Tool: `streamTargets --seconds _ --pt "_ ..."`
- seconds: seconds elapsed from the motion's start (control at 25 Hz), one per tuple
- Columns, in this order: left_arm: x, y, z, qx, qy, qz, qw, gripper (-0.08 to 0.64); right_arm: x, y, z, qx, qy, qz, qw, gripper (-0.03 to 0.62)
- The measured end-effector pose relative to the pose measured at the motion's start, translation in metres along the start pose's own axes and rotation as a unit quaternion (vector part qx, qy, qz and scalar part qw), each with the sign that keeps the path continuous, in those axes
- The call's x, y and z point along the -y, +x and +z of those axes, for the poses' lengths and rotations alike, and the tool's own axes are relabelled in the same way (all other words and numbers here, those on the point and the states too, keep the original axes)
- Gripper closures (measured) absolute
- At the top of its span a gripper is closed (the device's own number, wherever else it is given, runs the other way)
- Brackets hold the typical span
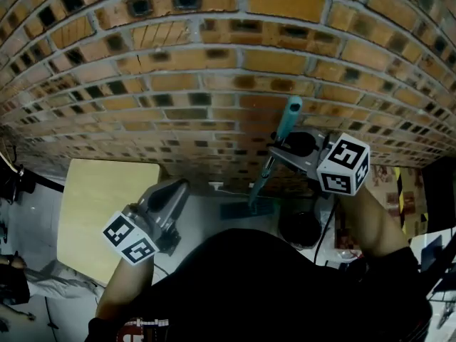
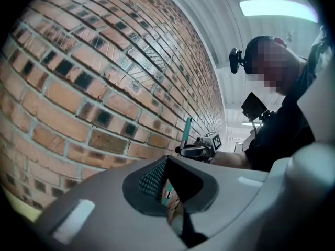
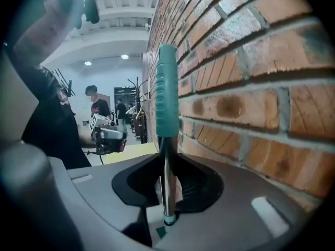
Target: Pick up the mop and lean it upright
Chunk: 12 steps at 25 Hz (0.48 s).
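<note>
Mop (image 1: pixel 268 168): stands near upright close against the brick wall (image 1: pixel 214 63), with its flat mop head (image 1: pixel 246 209) down on the floor (image 1: pixel 206 199). Whether the top touches the bricks cannot be told.
Handle parts: a teal grip (image 3: pixel 166 93) at the top end, with a thin metal shaft (image 3: pixel 166 184) below it.
Right tool (image 3: pixel 167 192): clamped on the metal shaft just under the teal grip, one jaw on each side.
Left tool (image 2: pixel 167 188): jaws slightly apart with nothing between them, held low and well apart from the mop.
Likely weight: light, a slim tube with a small flat head, so one tool should carry it.
Likely stiffness: the shaft is rigid and will pivot about the head like a lever, so a small push at the top swings it far.
Likely surface: bare metal is smooth and may slide or turn in the pads, while the teal grip looks less slippery.
Where to hold: high on the handle, at or just beneath the grip, to steer the lean.
Risk: released too upright, it may topple away from the wall.
</note>
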<state>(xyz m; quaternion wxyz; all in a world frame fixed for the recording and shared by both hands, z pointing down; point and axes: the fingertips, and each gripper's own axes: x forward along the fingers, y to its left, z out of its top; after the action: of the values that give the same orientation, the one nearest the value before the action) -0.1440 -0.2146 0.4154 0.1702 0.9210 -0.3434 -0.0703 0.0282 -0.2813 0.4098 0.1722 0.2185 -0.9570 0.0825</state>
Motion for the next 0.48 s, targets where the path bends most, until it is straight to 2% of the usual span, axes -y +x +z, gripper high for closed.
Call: streamTargets --seconds 0.2,0.48 --pt "-0.003 -0.001 -0.035 -0.030 -0.031 0.005 0.9991 0.565 0.001 0.029 -0.070 -0.037 0.012 0.002 0.999 0.477" --pt "-0.011 -0.011 -0.061 -0.052 -0.056 0.019 0.9969 0.565 -0.001 0.063 -0.163 -0.109 -0.003 0.000 0.994 0.477"
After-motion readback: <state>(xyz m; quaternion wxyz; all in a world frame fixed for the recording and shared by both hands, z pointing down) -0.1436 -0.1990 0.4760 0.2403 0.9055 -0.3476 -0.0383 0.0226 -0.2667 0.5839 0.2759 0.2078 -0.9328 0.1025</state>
